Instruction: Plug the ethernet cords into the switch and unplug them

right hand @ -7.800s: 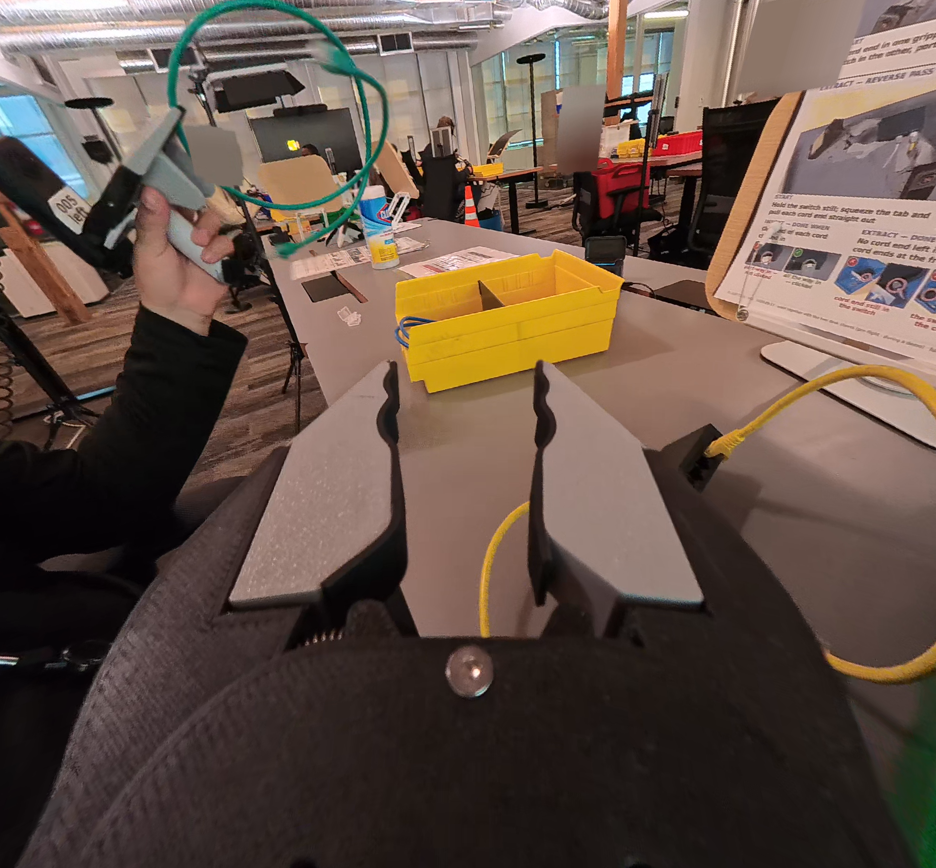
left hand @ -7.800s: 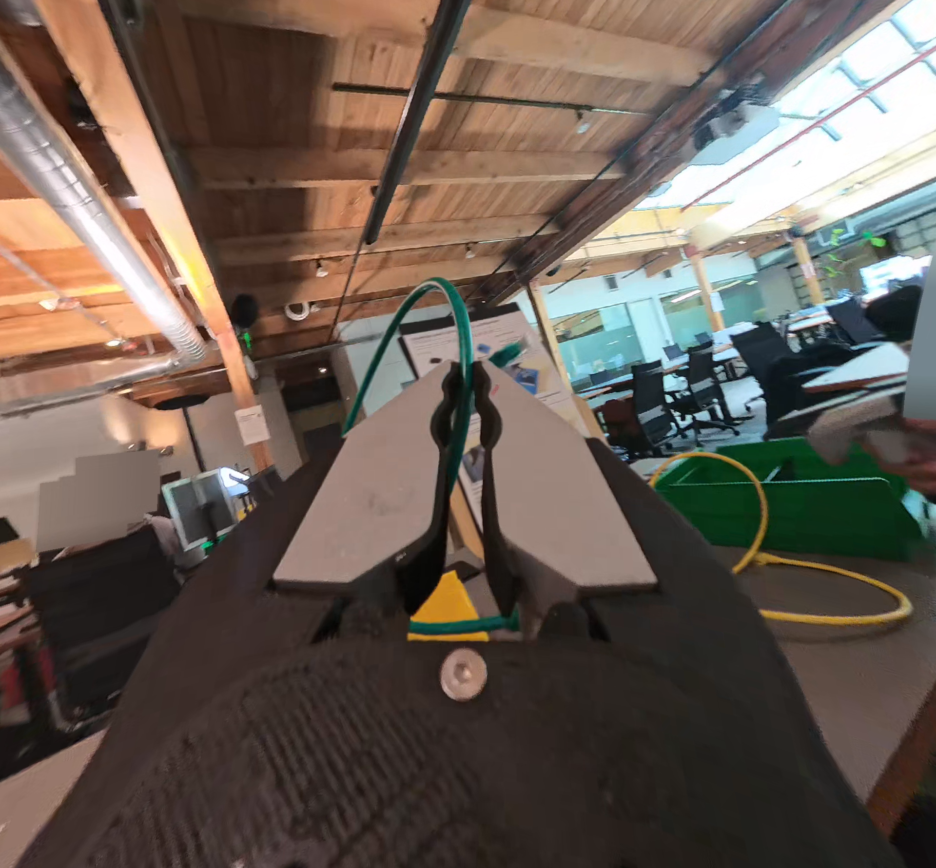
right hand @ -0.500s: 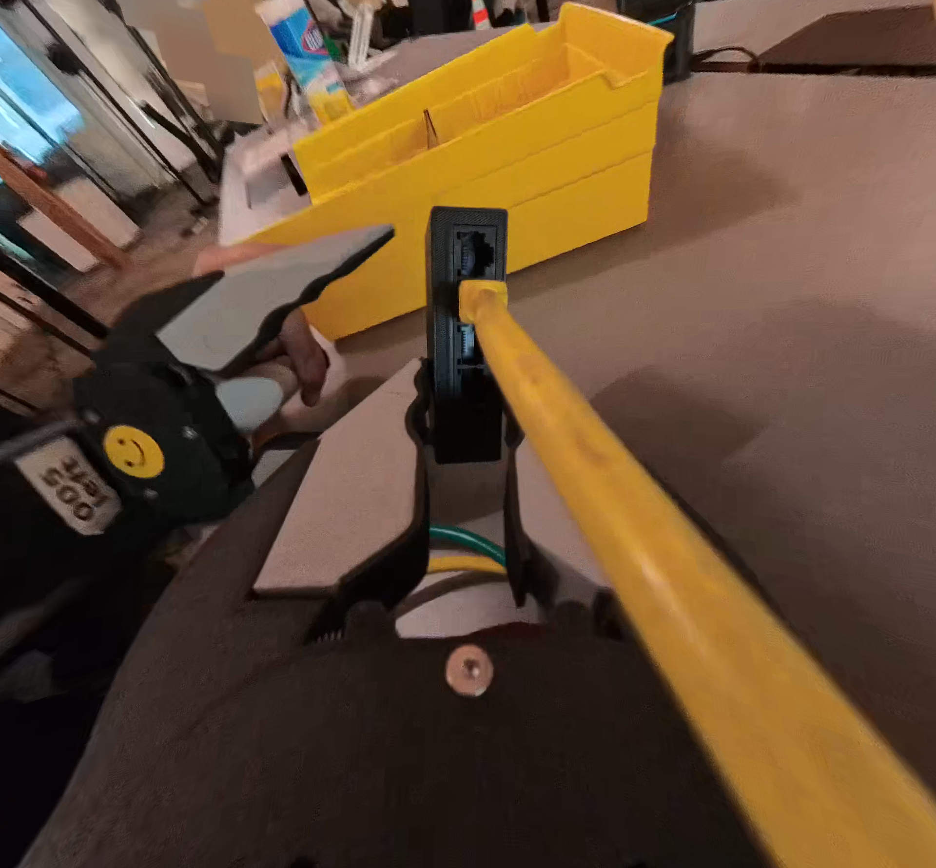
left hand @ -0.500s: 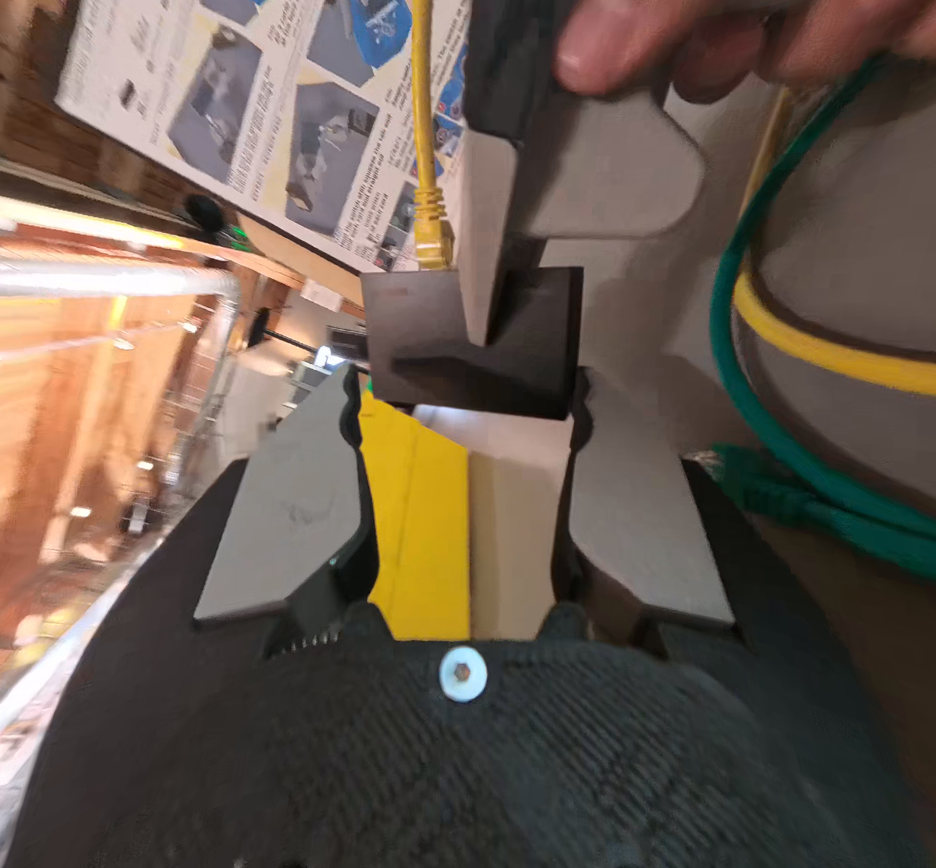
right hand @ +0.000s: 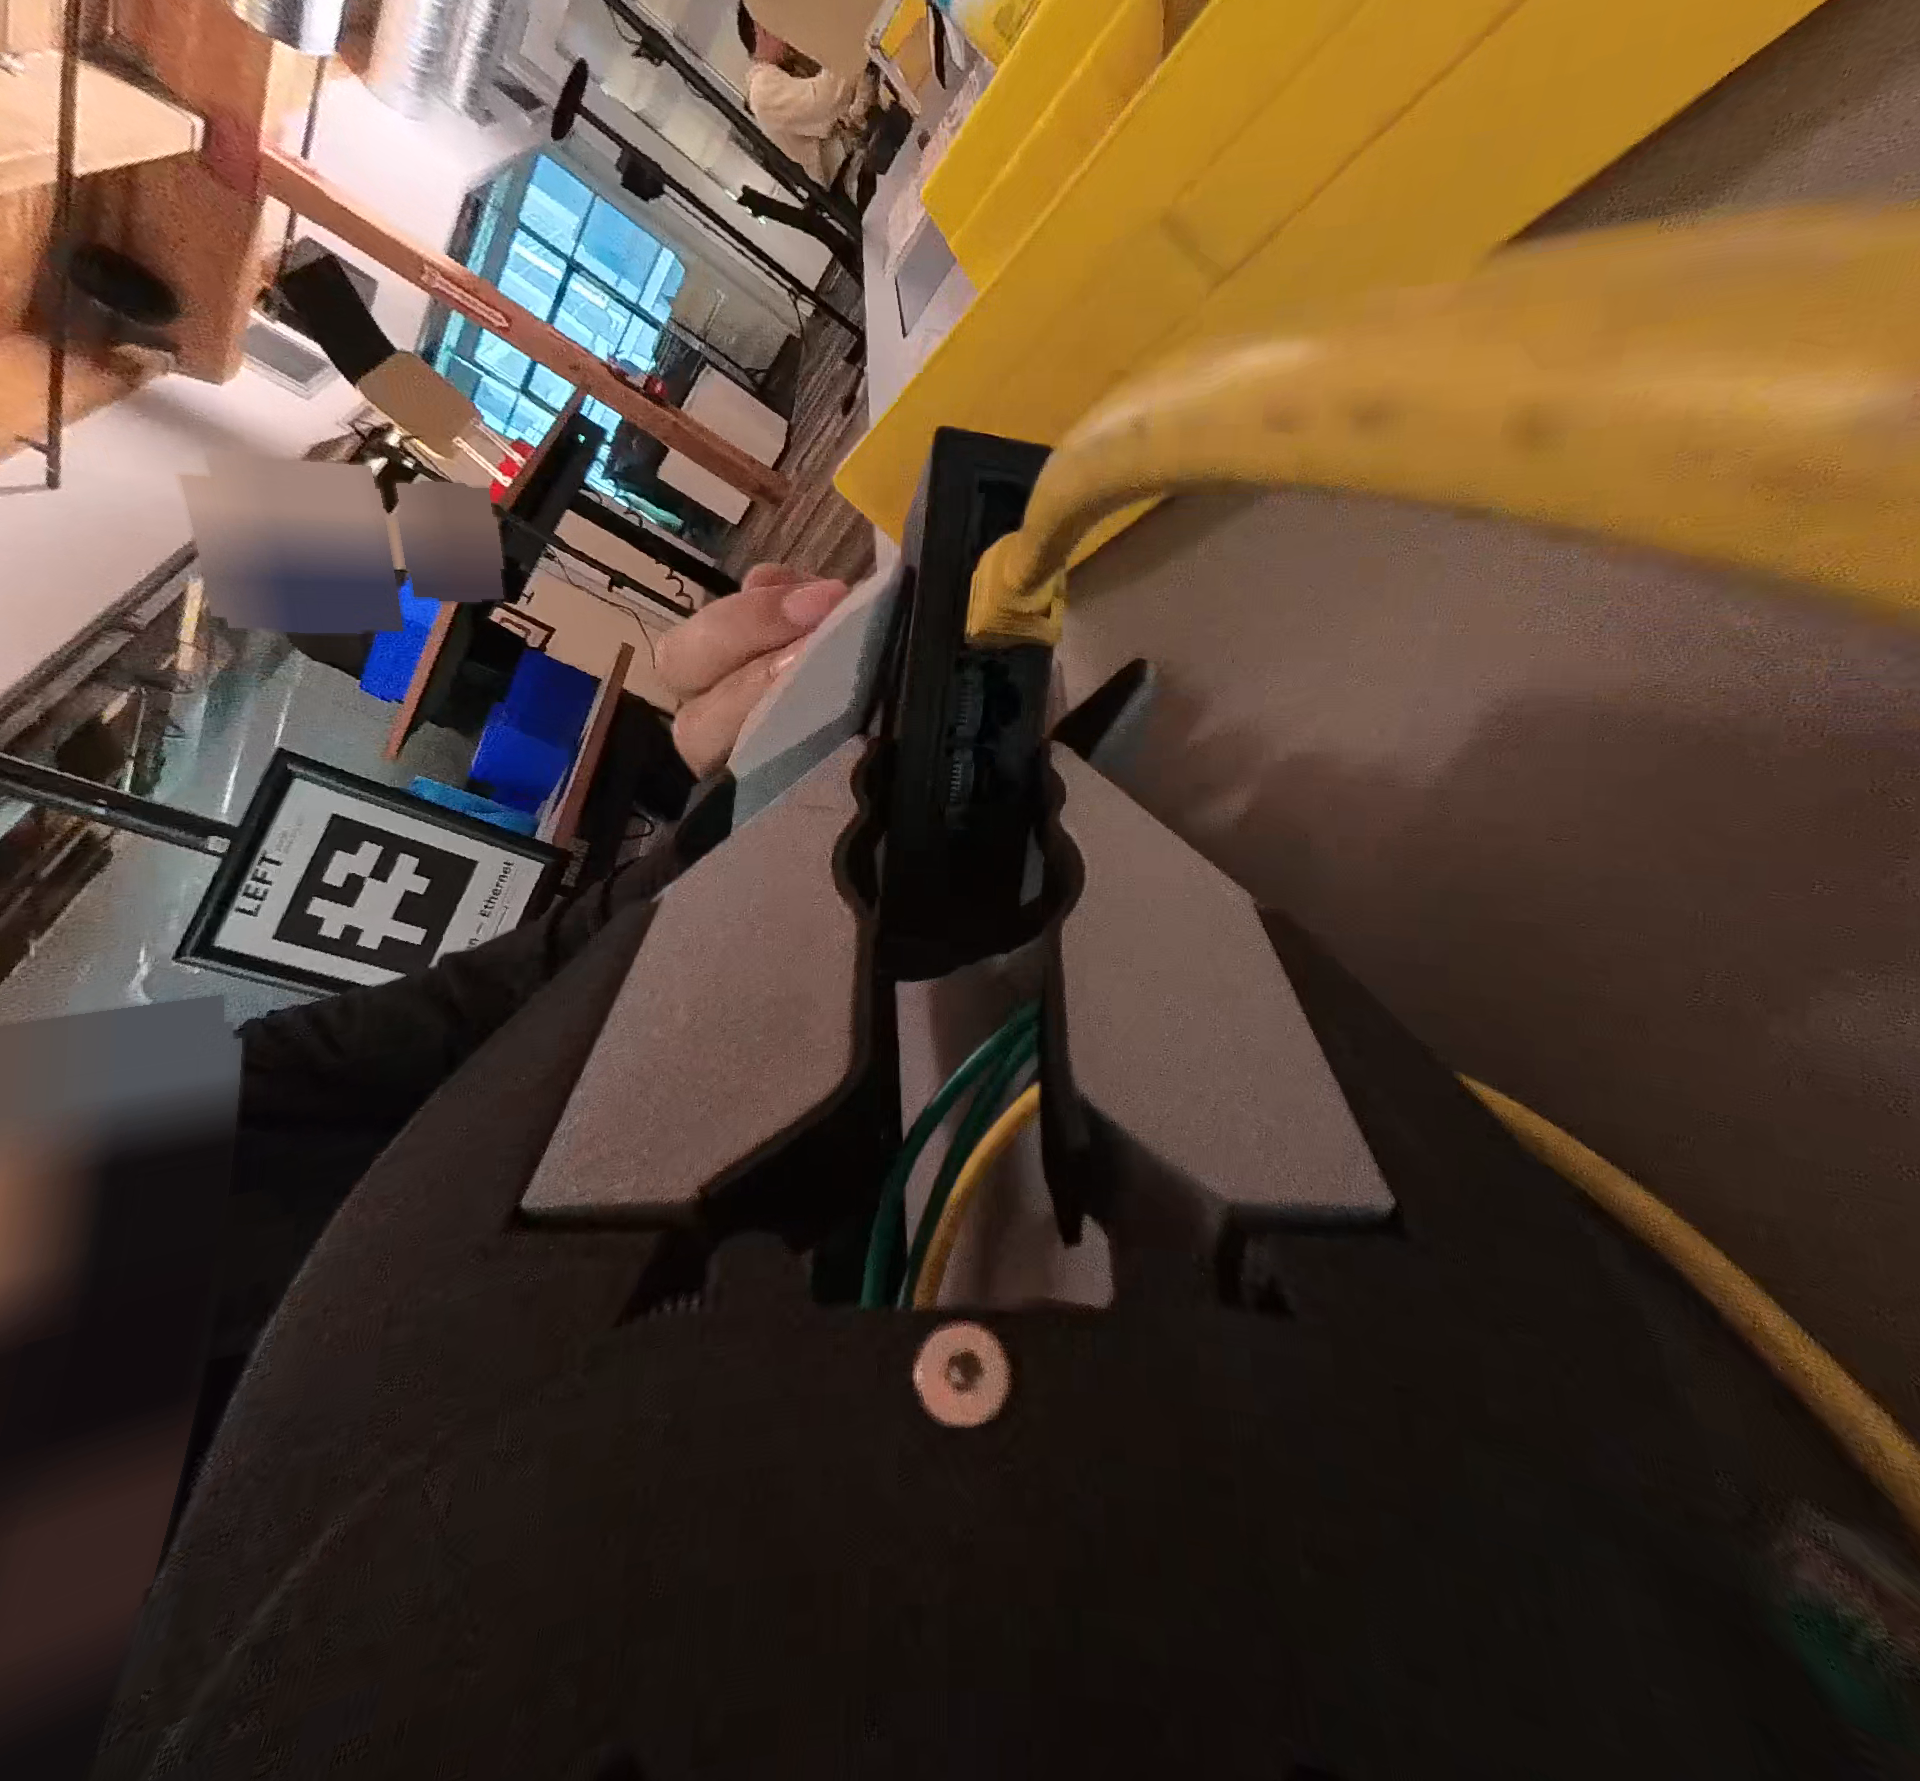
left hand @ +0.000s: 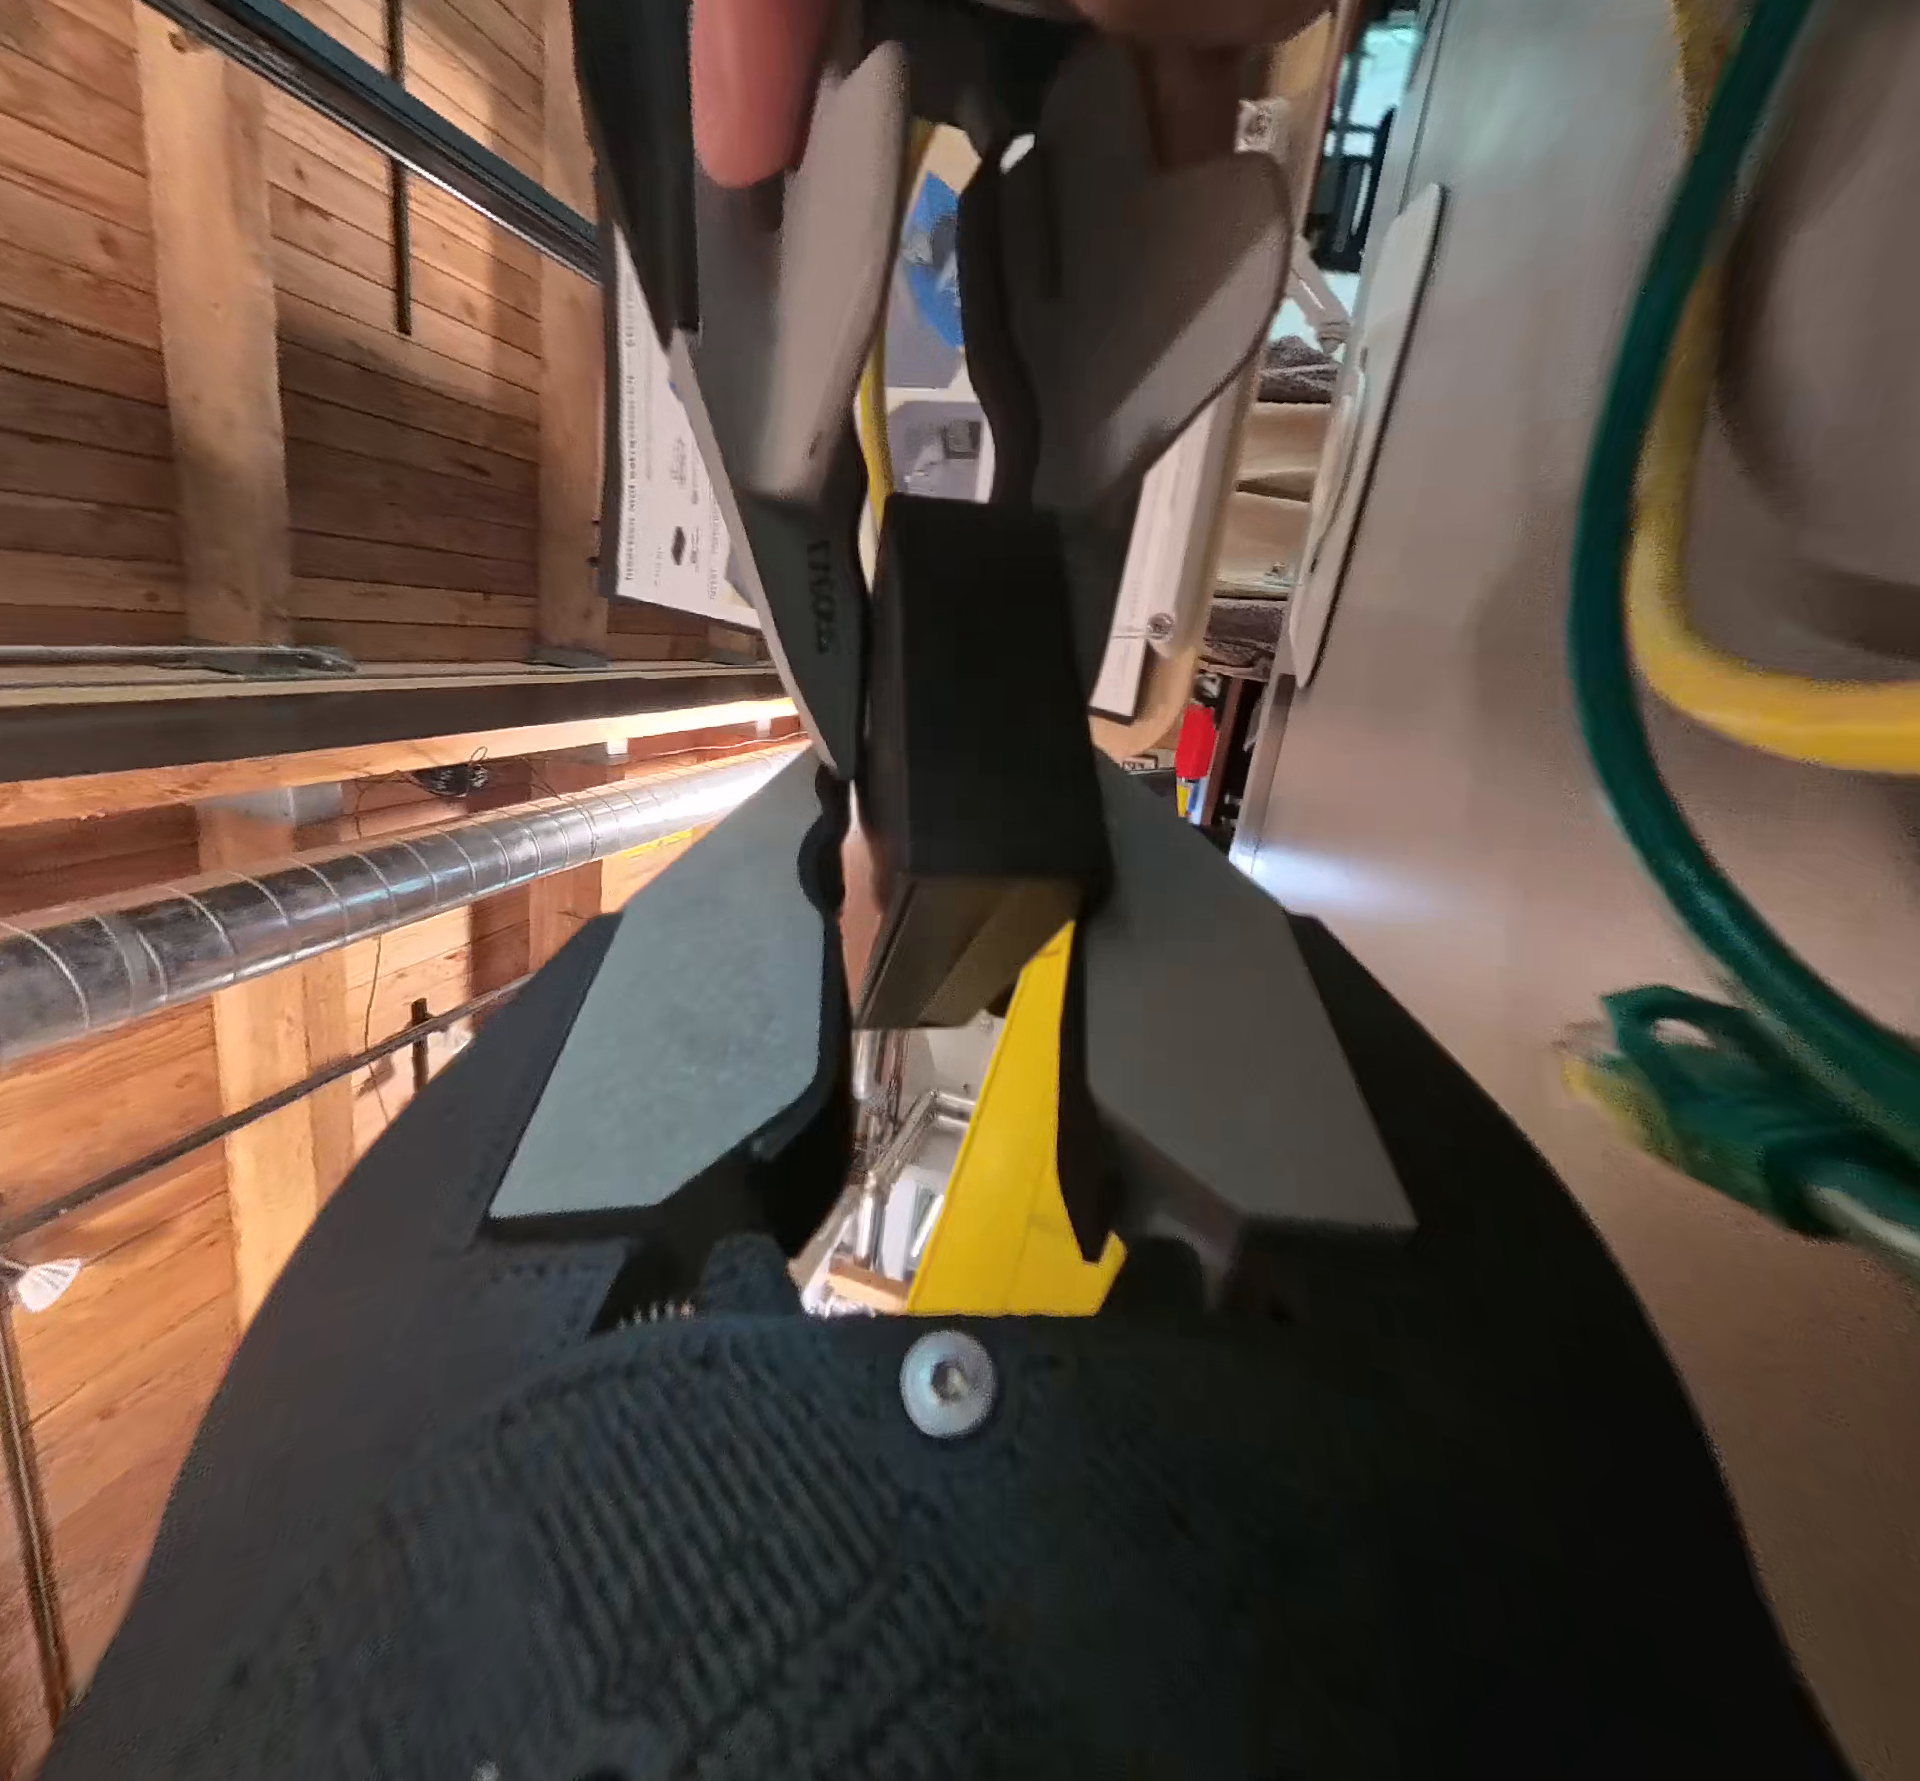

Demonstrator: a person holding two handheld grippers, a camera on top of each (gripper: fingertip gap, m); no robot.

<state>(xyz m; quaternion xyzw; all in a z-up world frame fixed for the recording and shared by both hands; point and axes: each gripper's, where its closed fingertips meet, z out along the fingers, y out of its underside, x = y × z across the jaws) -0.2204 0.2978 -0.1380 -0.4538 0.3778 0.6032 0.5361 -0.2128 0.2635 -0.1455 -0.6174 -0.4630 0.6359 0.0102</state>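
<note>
Between the right gripper's pinching fingers the switch is clamped; the left gripper pinches its far end; the yellow cord is best freed squarely.

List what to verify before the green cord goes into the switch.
1. Right gripper clamped on the switch: ok.
2. Left gripper firm on the switch's other end: cannot tell; a sliver of gap shows beside one finger.
3. Yellow cord's plug seated in its port: ok.
4. Free port for the green cord: ok; empty ports show just below the yellow plug.
5. Green cord in a gripper: not ok; its plug lies loose on the table, and both grippers are at the switch.
</note>
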